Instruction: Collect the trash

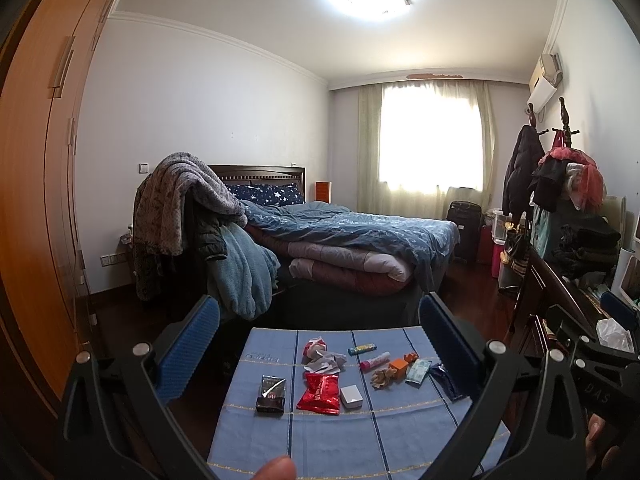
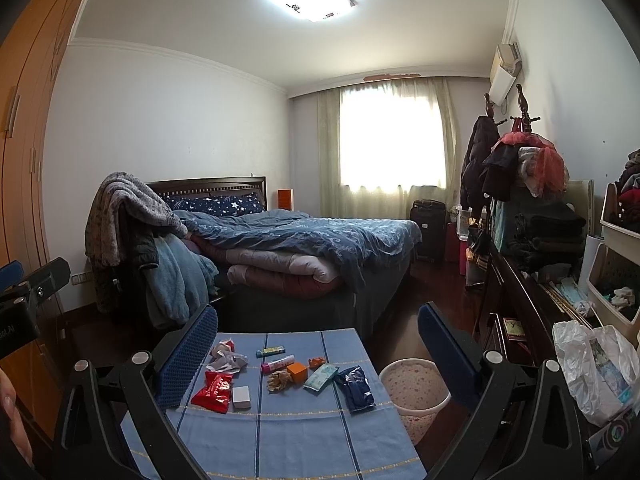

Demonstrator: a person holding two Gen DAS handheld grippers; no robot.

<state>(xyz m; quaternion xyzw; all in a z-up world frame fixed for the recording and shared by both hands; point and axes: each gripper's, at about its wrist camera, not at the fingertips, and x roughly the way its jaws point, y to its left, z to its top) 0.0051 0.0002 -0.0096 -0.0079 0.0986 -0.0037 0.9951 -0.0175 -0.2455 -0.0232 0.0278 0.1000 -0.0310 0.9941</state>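
Observation:
A small table with a blue cloth [image 1: 320, 432] [image 2: 288, 432] carries several bits of trash: a red wrapper [image 1: 319, 393] [image 2: 213, 391], a dark packet [image 1: 271, 393], a small white box [image 1: 351, 396] [image 2: 241, 396], crumpled paper [image 1: 325, 361] [image 2: 226, 360], a pink tube [image 1: 374, 361] [image 2: 278, 362], an orange box [image 1: 399, 367] [image 2: 297, 371], a dark blue wrapper [image 1: 448, 382] [image 2: 355, 388]. A pink waste bin [image 2: 414, 390] stands right of the table. My left gripper [image 1: 320, 344] is open above the table. My right gripper [image 2: 318, 344] is open, also above it.
A bed [image 1: 360, 240] with blue bedding lies beyond the table. A wardrobe [image 1: 36, 200] runs along the left. A dark dresser [image 2: 520, 304] piled with clothes and a white plastic bag [image 2: 596, 368] line the right. A coat rack [image 2: 516, 148] stands farther back.

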